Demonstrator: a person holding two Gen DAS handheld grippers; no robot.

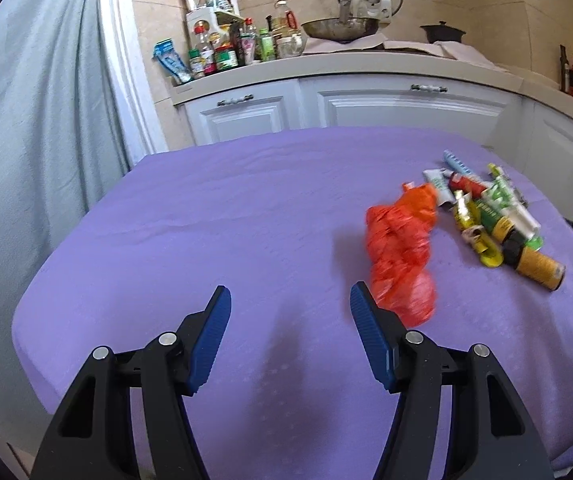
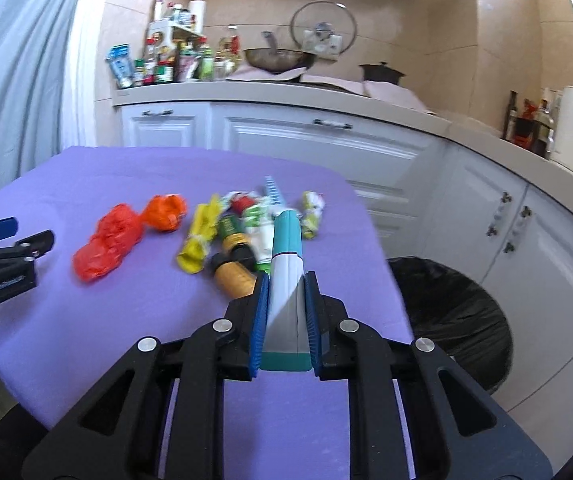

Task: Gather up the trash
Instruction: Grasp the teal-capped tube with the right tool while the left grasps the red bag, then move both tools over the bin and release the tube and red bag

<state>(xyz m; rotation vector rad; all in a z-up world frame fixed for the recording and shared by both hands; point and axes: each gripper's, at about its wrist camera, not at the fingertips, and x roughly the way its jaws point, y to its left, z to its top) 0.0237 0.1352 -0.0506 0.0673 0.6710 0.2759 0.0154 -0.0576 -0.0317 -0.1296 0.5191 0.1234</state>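
Right wrist view: my right gripper (image 2: 285, 312) is closed on a teal and white tube (image 2: 286, 264), pads pressing both its sides.
Left gripper (image 1: 290, 312): open about halfway, nothing between its pads.
Worktop (image 1: 206, 220): purple cloth, I hover above it.
Orange bag (image 1: 402, 248): just beside my left gripper.
Trash pile (image 1: 498, 216): beyond the bag.
Bin (image 2: 458, 312): black liner, beside the worktop.
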